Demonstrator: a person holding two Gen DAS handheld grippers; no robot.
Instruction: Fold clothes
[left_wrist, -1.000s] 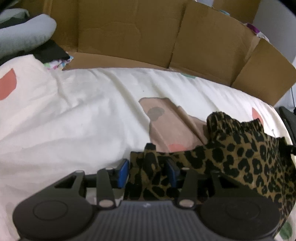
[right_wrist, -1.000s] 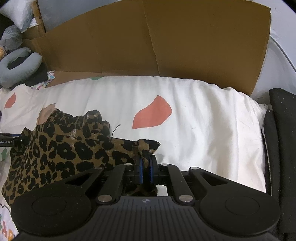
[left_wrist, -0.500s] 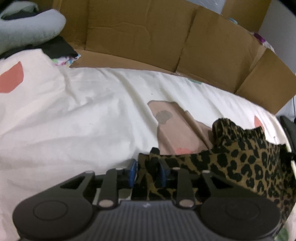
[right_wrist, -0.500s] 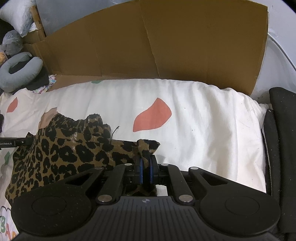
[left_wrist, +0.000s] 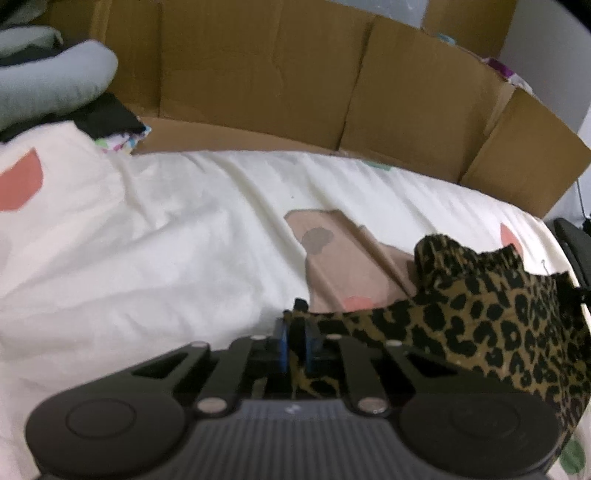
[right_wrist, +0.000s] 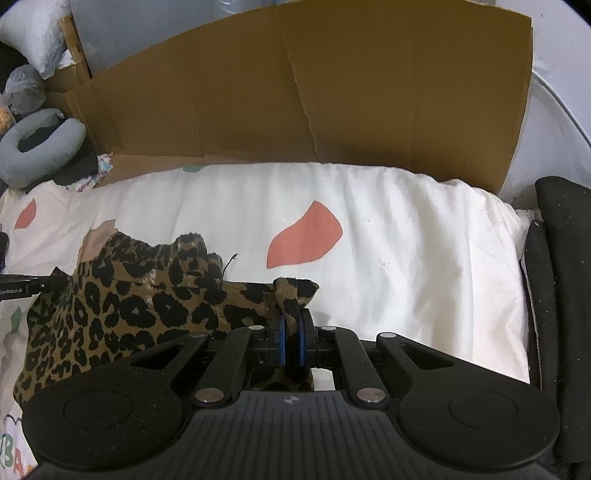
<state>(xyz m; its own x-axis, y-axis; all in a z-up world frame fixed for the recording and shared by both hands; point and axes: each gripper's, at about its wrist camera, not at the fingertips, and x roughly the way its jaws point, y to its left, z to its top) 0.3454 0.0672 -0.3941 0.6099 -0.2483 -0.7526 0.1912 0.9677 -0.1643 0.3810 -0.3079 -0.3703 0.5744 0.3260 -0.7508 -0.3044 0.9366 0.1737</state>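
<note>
- Leopard-print brown-and-black fabric garment hangs stretched over the white patterned bedsheet.
- Left gripper is clamped tight on one corner.
- Right gripper pinches the other corner.

I've got 2 wrist views, each low over its own gripper, facing the cardboard wall across the white quilt. Left camera sits left of the leopard-print garment, right camera right of it; both share it.
</note>
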